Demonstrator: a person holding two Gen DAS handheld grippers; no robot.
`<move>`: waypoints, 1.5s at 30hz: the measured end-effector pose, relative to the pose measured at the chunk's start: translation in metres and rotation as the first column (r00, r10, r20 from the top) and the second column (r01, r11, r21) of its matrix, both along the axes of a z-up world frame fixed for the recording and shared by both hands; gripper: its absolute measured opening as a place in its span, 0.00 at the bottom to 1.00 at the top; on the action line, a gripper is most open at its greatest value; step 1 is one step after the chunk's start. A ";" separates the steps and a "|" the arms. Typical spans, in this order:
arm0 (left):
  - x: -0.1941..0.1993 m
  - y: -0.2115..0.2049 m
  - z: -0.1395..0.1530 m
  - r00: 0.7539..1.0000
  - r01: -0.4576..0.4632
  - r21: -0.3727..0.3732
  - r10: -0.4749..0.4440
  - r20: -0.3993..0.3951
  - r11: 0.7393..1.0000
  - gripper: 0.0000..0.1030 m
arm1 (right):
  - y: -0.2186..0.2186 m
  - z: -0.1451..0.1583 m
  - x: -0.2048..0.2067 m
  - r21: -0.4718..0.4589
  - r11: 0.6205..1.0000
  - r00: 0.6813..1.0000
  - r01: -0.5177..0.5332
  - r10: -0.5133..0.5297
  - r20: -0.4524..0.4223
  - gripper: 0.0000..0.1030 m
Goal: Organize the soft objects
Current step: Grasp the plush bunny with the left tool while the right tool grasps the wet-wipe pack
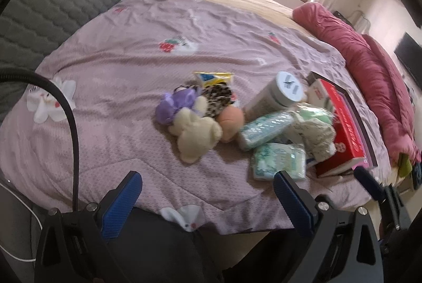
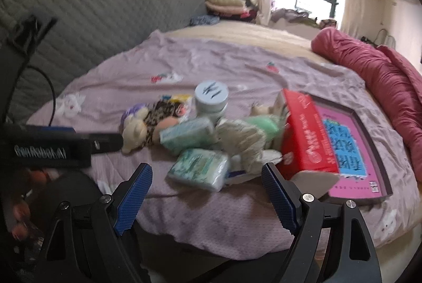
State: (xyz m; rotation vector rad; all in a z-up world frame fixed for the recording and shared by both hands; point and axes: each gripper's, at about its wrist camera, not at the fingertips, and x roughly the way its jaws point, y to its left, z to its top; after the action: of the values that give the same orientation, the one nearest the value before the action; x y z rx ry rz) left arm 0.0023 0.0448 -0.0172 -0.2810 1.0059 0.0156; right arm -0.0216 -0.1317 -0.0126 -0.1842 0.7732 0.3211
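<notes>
Left claw (image 1: 208,201): jaws wide apart, nothing between them, held low at the near edge of the bed (image 1: 113,67). Right claw (image 2: 207,193): likewise spread wide and empty, also at the near edge.

Soft objects lie in one cluttered heap on the mauve bedspread, ahead of both claws and clear of them. Cream plush bear (image 1: 193,131) at the heap's left, touching a purple plush (image 1: 171,105) and a leopard-print item (image 1: 217,98). A peach ball (image 1: 230,121) sits just beside the bear. Two tissue packs (image 1: 279,160), overlapping, lie nearest the left claw's right finger; in the right wrist view the nearer pack (image 2: 199,168) lies ahead, between the right claw's fingers but untouched. White canister (image 1: 278,96) tilted behind them. Red box (image 1: 343,130) rests on a pink flat box (image 2: 353,148) at the heap's right.
</notes>
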 end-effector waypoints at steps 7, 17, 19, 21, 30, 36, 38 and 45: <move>0.019 0.026 -0.018 0.996 -0.076 0.001 0.076 -0.039 0.997 0.98 | 0.003 -0.020 0.021 0.017 0.998 0.995 0.059 -0.057 -0.081 0.83; 0.057 0.033 -0.047 0.992 -0.094 -0.076 0.087 -0.090 0.993 0.98 | 0.015 -0.046 0.043 0.038 0.991 0.983 0.129 -0.123 -0.133 0.83; 0.062 0.033 -0.050 0.991 -0.100 -0.082 0.092 -0.093 0.992 0.98 | 0.022 -0.052 0.045 0.020 0.991 0.983 0.130 -0.127 -0.129 0.83; 0.067 0.034 -0.053 0.991 -0.101 -0.089 0.093 -0.095 0.991 0.98 | 0.030 -0.055 0.047 -0.004 0.992 0.985 0.130 -0.130 -0.116 0.83; 0.079 0.040 -0.066 0.988 -0.118 -0.124 0.103 -0.119 0.985 0.98 | 0.057 -0.076 0.065 -0.117 0.979 0.983 0.166 -0.173 -0.053 0.83; 0.086 0.039 -0.073 0.985 -0.118 -0.117 0.102 -0.136 0.986 0.98 | 0.075 -0.093 0.072 -0.285 0.945 0.986 0.162 -0.165 0.014 0.83; 0.089 0.041 -0.076 0.984 -0.129 -0.123 0.111 -0.141 0.984 0.98 | 0.079 -0.100 0.074 -0.330 0.931 0.987 0.157 -0.159 0.021 0.83; 0.096 0.045 -0.082 0.983 -0.138 -0.144 0.118 -0.137 0.980 0.88 | 0.073 -0.100 0.075 -0.341 0.932 0.992 0.127 -0.119 0.044 0.75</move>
State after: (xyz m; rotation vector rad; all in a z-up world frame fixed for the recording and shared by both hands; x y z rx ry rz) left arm 0.0987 0.0895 -0.0994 -0.4905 1.1173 0.0747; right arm 0.0534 -0.0585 -0.1123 -0.4654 0.8112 0.0617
